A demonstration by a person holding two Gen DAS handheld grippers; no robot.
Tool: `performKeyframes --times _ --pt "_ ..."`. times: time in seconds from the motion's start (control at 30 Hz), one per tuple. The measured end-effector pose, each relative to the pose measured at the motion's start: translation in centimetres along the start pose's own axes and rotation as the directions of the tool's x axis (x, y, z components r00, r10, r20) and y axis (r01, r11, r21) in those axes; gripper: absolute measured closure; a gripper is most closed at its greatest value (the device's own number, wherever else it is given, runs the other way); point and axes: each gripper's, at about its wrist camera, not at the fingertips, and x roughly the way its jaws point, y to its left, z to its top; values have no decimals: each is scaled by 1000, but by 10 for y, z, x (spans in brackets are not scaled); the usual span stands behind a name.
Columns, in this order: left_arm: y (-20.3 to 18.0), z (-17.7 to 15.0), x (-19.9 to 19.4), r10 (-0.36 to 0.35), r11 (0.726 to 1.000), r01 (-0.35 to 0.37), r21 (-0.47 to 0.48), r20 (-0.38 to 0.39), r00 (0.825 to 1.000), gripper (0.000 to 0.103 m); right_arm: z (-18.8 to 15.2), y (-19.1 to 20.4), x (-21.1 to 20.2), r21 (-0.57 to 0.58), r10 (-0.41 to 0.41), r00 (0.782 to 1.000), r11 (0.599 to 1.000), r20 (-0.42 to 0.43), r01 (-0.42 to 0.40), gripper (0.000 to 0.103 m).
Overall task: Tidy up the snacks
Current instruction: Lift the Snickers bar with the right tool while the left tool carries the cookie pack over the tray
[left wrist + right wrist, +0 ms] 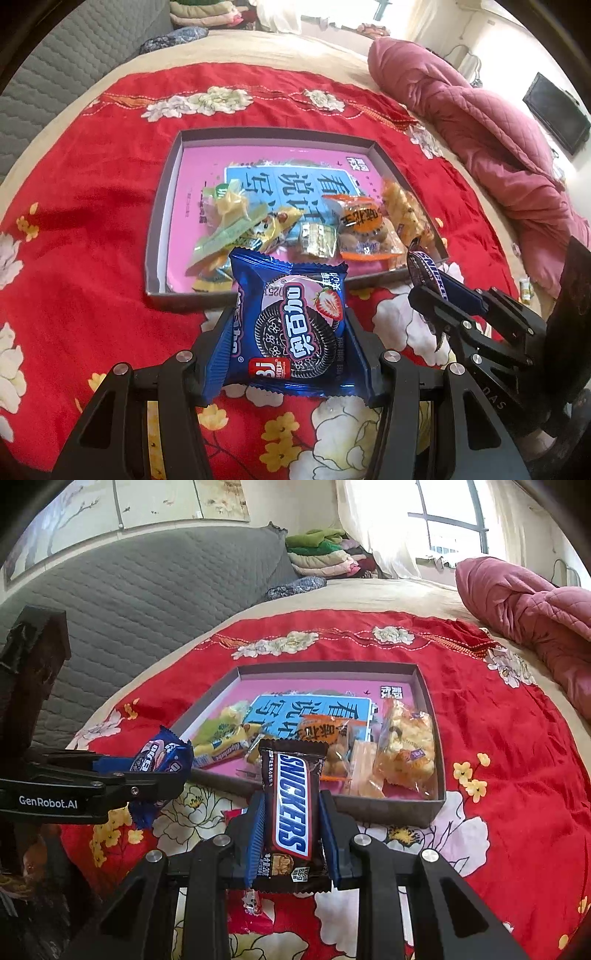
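Observation:
My left gripper (291,314) is shut on a blue strawberry Oreo packet (295,343), which hangs just short of the near wall of a shallow grey box (164,206). The box has a pink floor and holds several wrapped snacks (354,232). In the right wrist view my right gripper (291,797) is shut on a brown Snickers bar (291,812), held lengthwise in front of the same box (428,701). Each gripper also appears in the other's view: the right gripper (436,295) at the right, the left gripper (159,775) with the Oreo packet (162,757) at the left.
The box lies on a red floral cloth (92,192) spread over a bed. A pink quilt (480,125) is heaped to the right, and a grey quilted headboard (147,590) runs along the left. A red wrapper (251,915) lies on the cloth under my right gripper.

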Motion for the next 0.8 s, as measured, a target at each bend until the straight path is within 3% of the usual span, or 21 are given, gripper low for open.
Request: performKeyframes --times 0.8 --pt "-10 34 15 26 1000 -26 -3 28 999 46 23 -24 0 72 -5 995 997 98 -2 74"
